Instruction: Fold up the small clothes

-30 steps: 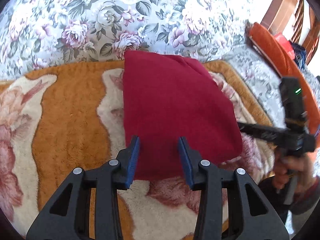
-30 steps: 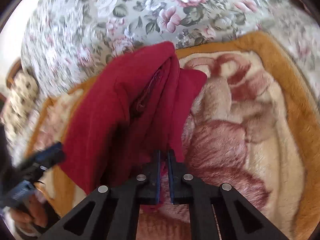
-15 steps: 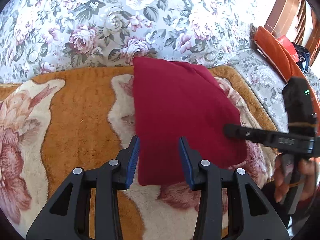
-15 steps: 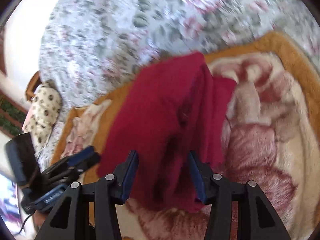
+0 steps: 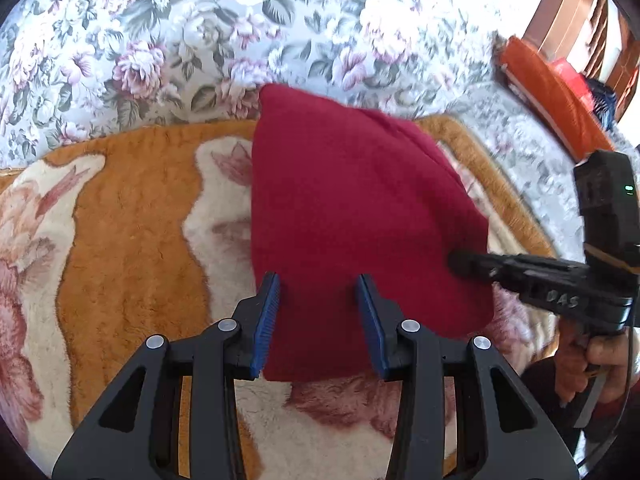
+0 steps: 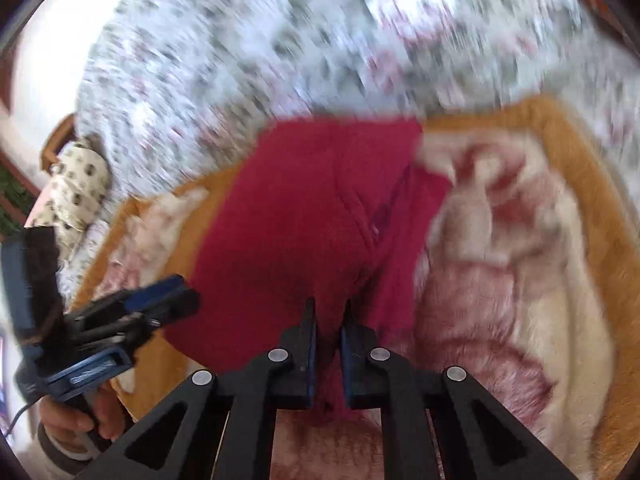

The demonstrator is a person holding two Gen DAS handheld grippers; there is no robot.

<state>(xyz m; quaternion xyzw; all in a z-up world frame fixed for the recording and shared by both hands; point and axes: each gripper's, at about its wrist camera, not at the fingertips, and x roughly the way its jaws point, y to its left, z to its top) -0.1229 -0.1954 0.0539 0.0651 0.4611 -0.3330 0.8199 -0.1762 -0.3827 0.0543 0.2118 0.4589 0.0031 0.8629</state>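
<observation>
A dark red garment point(image 5: 352, 208) lies folded on an orange and cream floral blanket point(image 5: 132, 220). My left gripper point(image 5: 318, 288) is open and empty, its blue pads over the garment's near edge. My right gripper point(image 6: 329, 312) is nearly closed on the garment's near edge point(image 6: 332, 360); red cloth shows between the pads. The garment point(image 6: 304, 224) shows a zip along its right fold. My right gripper also shows in the left wrist view point(image 5: 456, 262), its tip at the garment's right edge. My left gripper shows at the left of the right wrist view point(image 6: 172, 300).
A floral bedspread point(image 5: 200, 32) lies behind the blanket. An orange cushion point(image 5: 548, 92) and wooden furniture point(image 5: 580, 28) stand at the far right. A spotted pillow point(image 6: 76, 184) lies at the left of the right wrist view.
My right gripper opened half a second ago and has since closed down on the garment's near edge. It is still moving, as the blur shows. My left gripper stayed open over the garment.
</observation>
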